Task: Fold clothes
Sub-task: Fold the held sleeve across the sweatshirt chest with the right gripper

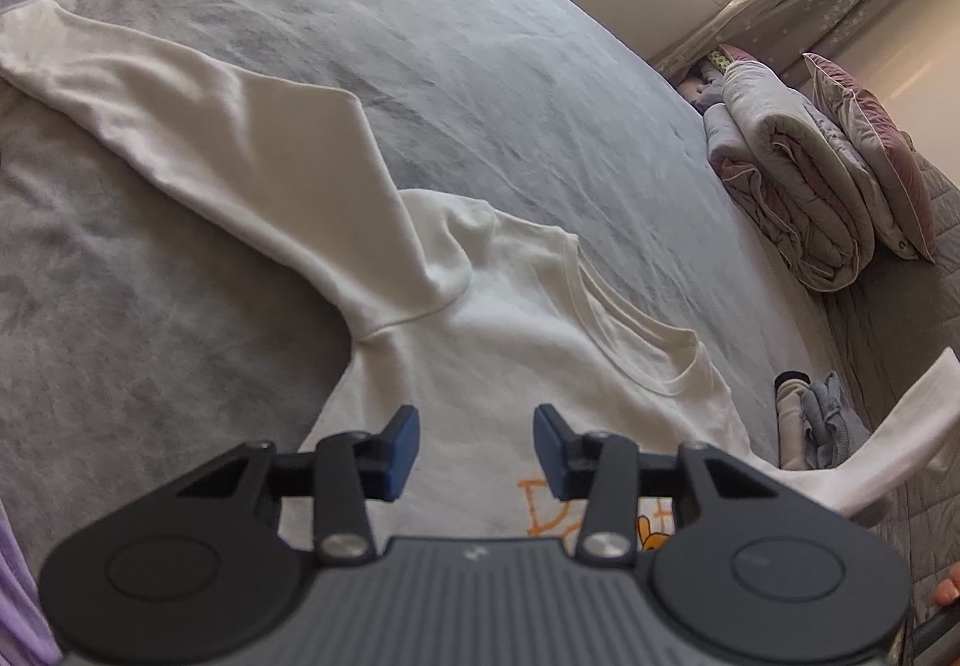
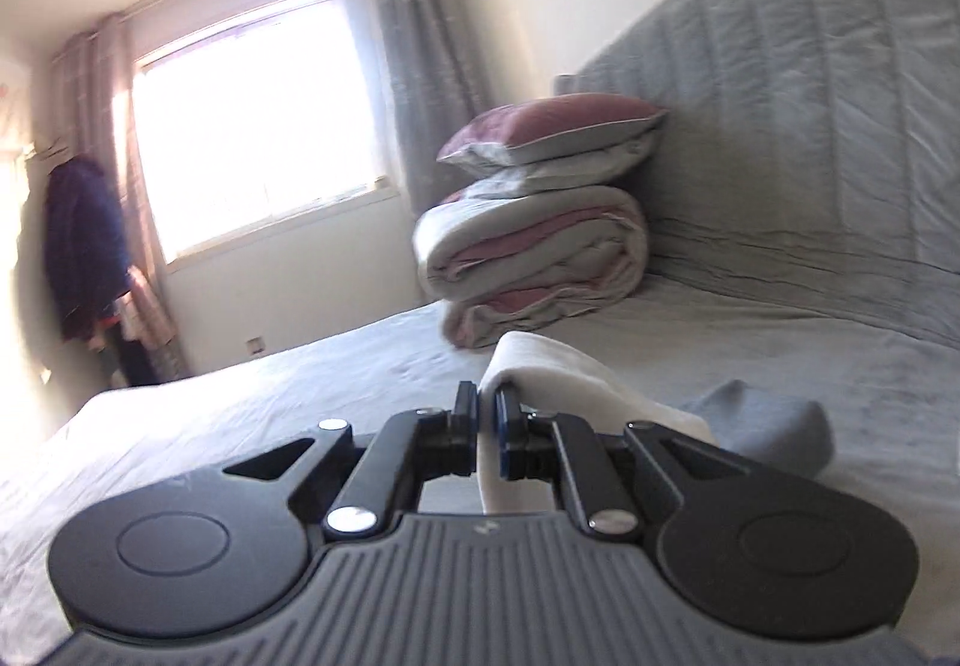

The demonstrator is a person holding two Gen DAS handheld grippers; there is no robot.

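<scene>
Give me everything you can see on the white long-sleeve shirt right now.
The white long-sleeve shirt looks like soft knit, lying front up on the grey bed cover. Round neckline, orange print near the chest. One sleeve lies outstretched; the other is lifted, pinched by the right gripper. The left gripper is open above the chest.

one white shirt (image 1: 480, 342), one duvet (image 1: 792, 186), one pillow (image 1: 870, 150)

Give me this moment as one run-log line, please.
left gripper: open above white shirt | right gripper: shut on lifted sleeve | bed: shirt partly spread
</scene>
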